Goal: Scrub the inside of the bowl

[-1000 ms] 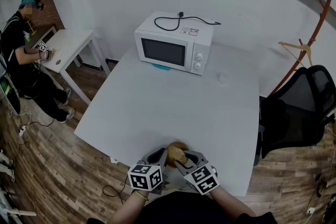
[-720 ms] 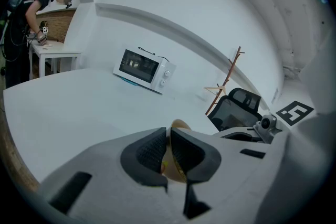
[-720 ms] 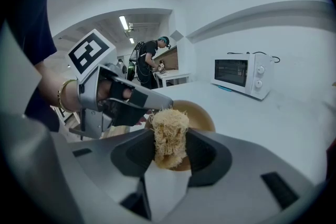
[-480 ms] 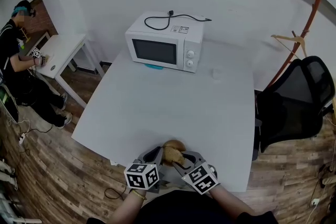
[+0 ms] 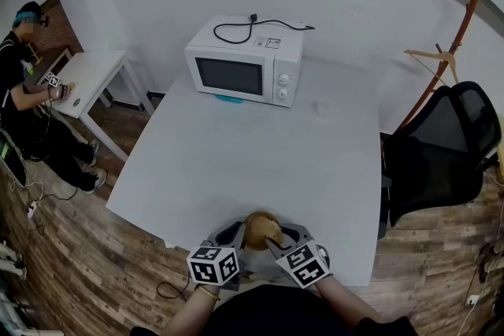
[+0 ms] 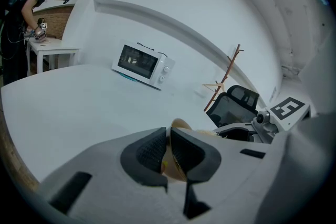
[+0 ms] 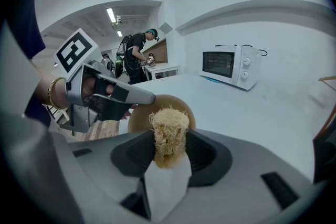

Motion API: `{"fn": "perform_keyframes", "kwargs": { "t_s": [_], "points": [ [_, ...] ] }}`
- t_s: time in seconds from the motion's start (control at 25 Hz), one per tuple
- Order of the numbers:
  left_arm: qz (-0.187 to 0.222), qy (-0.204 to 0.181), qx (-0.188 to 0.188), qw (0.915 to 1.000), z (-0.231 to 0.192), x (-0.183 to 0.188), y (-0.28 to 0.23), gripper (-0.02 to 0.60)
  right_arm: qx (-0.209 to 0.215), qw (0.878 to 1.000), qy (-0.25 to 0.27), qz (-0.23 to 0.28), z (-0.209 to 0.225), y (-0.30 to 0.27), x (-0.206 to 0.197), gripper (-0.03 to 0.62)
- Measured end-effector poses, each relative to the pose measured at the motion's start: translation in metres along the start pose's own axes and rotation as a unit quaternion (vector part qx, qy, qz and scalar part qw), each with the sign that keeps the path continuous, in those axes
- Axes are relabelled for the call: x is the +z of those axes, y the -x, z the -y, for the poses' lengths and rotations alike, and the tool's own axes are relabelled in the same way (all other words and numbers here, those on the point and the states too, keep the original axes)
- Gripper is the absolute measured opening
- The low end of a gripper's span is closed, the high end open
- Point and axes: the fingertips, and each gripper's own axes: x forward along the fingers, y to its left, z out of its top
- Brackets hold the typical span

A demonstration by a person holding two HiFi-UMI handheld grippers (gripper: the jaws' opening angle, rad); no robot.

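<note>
Left gripper view shows the left claw [image 6: 169,150] pinched narrow on the rim of the brown bowl [image 6: 181,124], which is at the near edge of the white surface [image 5: 252,161]. The right claw [image 7: 169,153] clamps a fibrous scrubber [image 7: 169,126], its tuft facing the bowl's hollow.
</note>
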Motion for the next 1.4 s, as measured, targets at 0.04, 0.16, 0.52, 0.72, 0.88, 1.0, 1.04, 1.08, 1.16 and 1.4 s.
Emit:
{"fn": "perform_keyframes", "kwargs": {
  "t_s": [0.04,0.16,0.52,0.72,0.88,1.0,1.04,1.08,1.16,1.4],
  "points": [
    [-0.001,0.000,0.000,1.0000,0.000,-0.001,0.000,0.032,-0.004,1.000,0.005,0.000,0.001,0.000,0.001,0.166],
    [-0.006,0.002,-0.002,1.0000,-0.001,-0.004,-0.001,0.032,-0.011,1.000,0.005,0.003,0.003,0.000,0.003,0.166],
    [-0.009,0.007,-0.005,0.9999,0.000,-0.009,-0.004,0.032,-0.011,0.999,0.032,0.014,-0.006,-0.001,0.010,0.166],
    [-0.008,0.013,-0.002,0.9999,-0.004,-0.010,-0.005,0.032,0.001,0.999,0.041,0.012,-0.017,-0.004,0.013,0.166],
    [-0.009,0.015,0.001,0.9998,-0.008,-0.009,-0.005,0.032,0.005,0.999,0.039,0.002,-0.023,-0.005,0.009,0.166],
    [-0.010,0.018,0.003,0.9998,-0.013,-0.008,-0.008,0.032,0.001,0.999,0.037,-0.004,-0.024,-0.005,0.005,0.166],
    [-0.012,0.018,0.004,0.9998,-0.015,-0.008,-0.009,0.032,-0.004,0.999,0.035,-0.004,-0.022,-0.005,0.004,0.166],
    [-0.014,0.018,0.005,0.9997,-0.016,-0.010,-0.010,0.032,-0.009,0.999,0.031,-0.004,-0.020,-0.004,0.002,0.166],
    [-0.019,0.020,0.009,0.9996,-0.020,-0.013,-0.012,0.032,-0.024,1.000,0.020,-0.001,-0.014,-0.001,0.000,0.166],
    [-0.035,0.041,0.025,0.9982,-0.038,-0.023,-0.020,0.032,-0.074,0.996,-0.036,0.034,0.006,0.013,0.002,0.166]
  ]
}}
